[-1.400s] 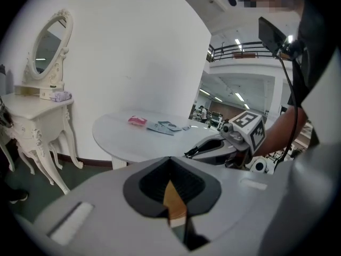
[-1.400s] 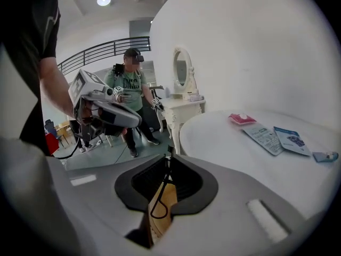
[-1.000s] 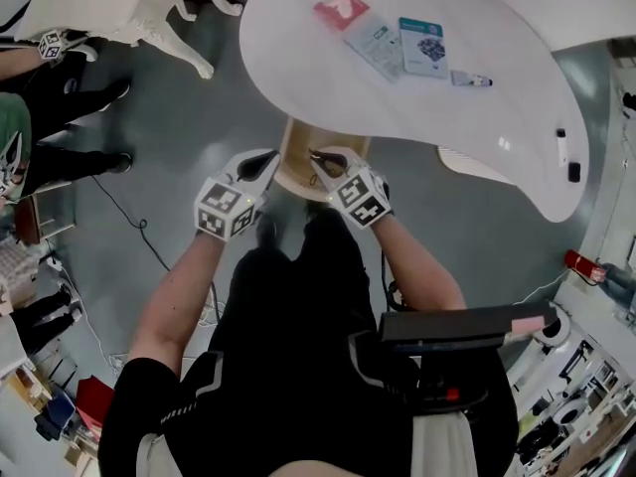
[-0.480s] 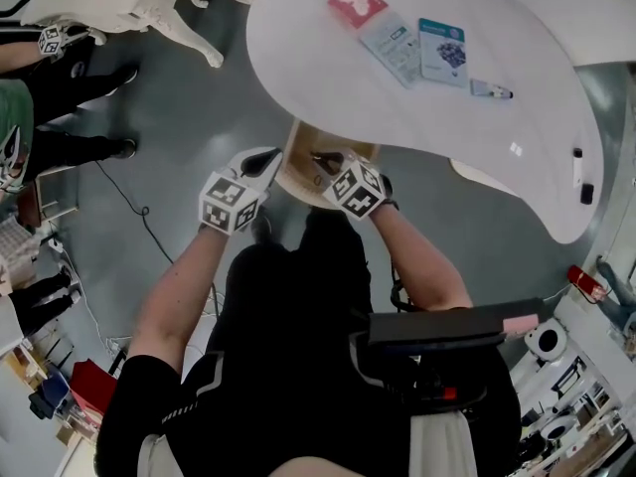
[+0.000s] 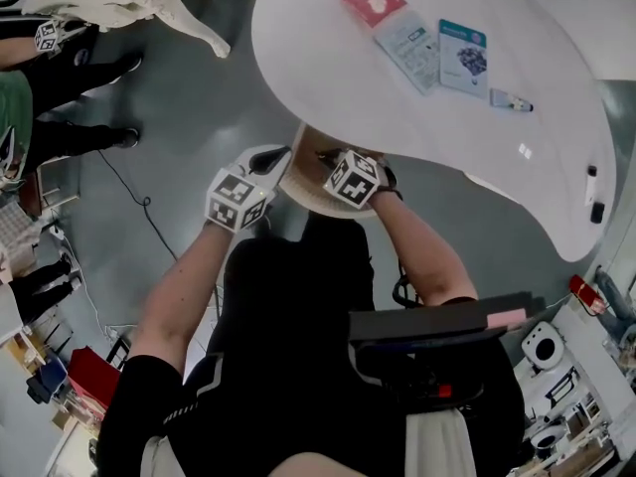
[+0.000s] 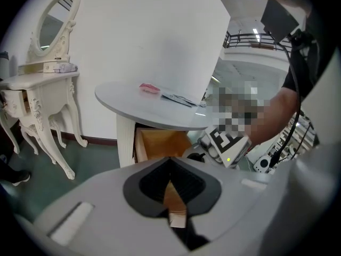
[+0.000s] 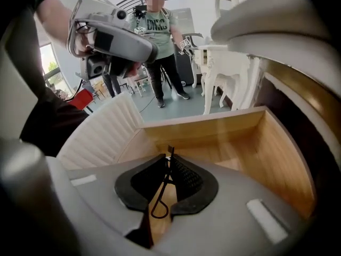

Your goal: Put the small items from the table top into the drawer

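Note:
The wooden drawer [image 5: 301, 185] stands pulled out under the white table [image 5: 328, 78]. My right gripper [image 5: 323, 155] hangs over it, shut on a thin black hairpin [image 7: 162, 188] whose tip sticks out past the pads above the drawer floor [image 7: 240, 159]. Just left of the drawer, my left gripper [image 5: 281, 154] is shut with nothing between its pads [image 6: 184, 183]. On the table top lie a red packet [image 5: 374, 0], a grey card [image 5: 409, 48], a teal card [image 5: 462, 56] and a small marker [image 5: 510, 100].
Two small dark items [image 5: 593, 195] lie near the table's right end. A white dressing table [image 6: 48, 63] stands to the left. A person in a green shirt [image 7: 160, 31] stands beyond the drawer. A cable [image 5: 139, 217] runs across the grey floor.
Both grippers have drifted a little toward the table edge, the right one further in over the drawer. The hairpin stays gripped; the left gripper stays shut.

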